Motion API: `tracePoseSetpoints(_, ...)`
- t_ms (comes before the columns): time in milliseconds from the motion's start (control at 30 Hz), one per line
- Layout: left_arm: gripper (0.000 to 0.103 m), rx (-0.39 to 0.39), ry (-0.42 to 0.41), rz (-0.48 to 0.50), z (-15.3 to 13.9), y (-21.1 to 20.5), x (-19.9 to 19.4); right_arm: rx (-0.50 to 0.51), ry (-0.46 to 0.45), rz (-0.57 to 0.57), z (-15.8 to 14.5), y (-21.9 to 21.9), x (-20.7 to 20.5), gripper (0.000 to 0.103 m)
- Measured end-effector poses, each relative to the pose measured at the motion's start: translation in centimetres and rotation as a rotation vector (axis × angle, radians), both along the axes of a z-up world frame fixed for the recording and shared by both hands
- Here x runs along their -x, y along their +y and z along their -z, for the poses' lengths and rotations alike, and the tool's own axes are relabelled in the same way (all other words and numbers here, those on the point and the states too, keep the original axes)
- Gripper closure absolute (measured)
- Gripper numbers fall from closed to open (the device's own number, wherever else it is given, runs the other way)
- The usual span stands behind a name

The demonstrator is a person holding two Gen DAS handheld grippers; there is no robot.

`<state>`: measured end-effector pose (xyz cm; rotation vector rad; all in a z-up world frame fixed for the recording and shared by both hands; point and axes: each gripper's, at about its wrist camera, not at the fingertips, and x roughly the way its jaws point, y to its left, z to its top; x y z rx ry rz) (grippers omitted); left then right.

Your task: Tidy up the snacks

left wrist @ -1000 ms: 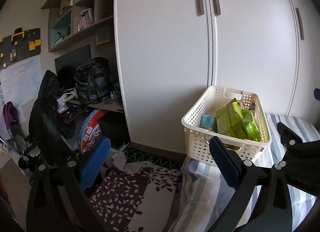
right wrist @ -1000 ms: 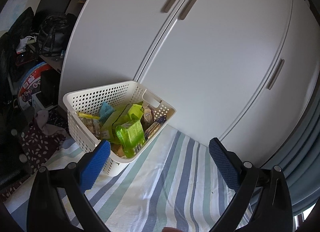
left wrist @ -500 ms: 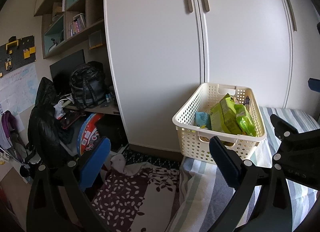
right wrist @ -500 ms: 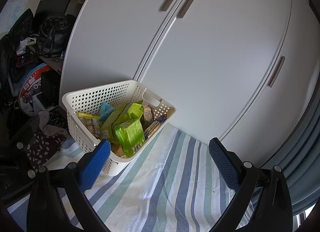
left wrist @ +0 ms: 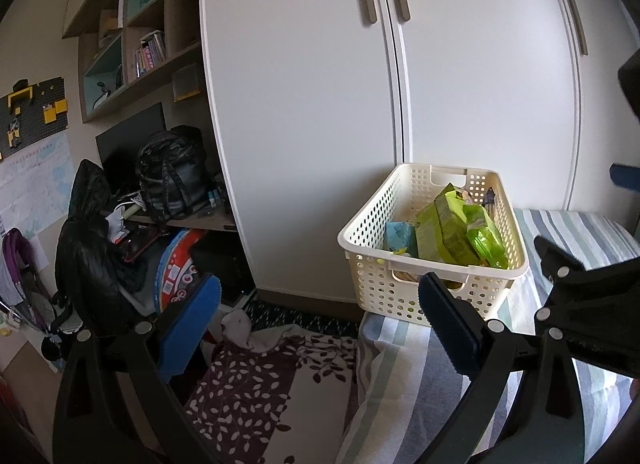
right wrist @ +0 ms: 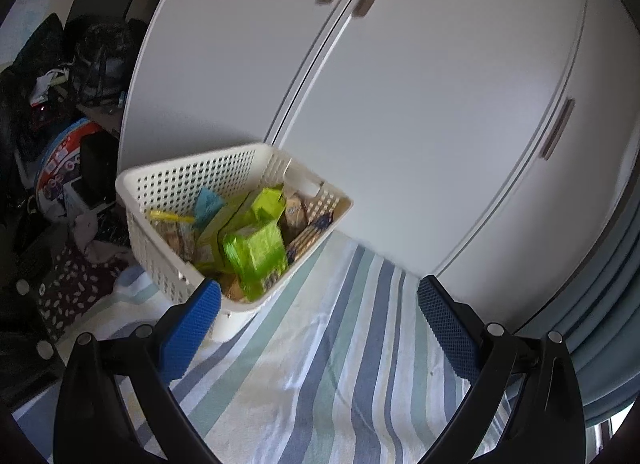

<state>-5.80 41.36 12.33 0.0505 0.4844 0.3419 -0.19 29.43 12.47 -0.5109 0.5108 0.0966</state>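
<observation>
A cream perforated basket (left wrist: 400, 284) (right wrist: 172, 188) stands at the corner of a striped bed, holding several snack packs, among them green bags (left wrist: 460, 232) (right wrist: 256, 248) and a light blue pack (left wrist: 400, 234) (right wrist: 208, 202). My left gripper (left wrist: 320, 320) is open and empty, well short of the basket and to its left. The right gripper (right wrist: 318, 324) is open and empty too, above the bedsheet to the right of the basket. Part of the right gripper's black frame (left wrist: 584, 284) shows at the right of the left wrist view.
White wardrobe doors (left wrist: 304, 124) (right wrist: 420, 104) rise right behind the basket. The striped sheet (right wrist: 320, 376) spreads in front. Left of the bed lie a leaf-patterned blanket (left wrist: 256, 392), a cluttered desk with a black backpack (left wrist: 172, 176), and a chair draped in a dark jacket (left wrist: 88, 248).
Both views have shifted a little; the basket sits slightly lower and nearer in the right wrist view. Both grippers stay open and empty, and the snacks in the basket have not moved.
</observation>
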Motion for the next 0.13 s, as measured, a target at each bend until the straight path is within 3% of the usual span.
tracePoseSetpoints(133, 0.003, 0.044, 0.017, 0.033, -0.1, -0.5, -0.2, -0.017, 0.042, 0.022, 0.6, -1.5, -0.1, 0.005)
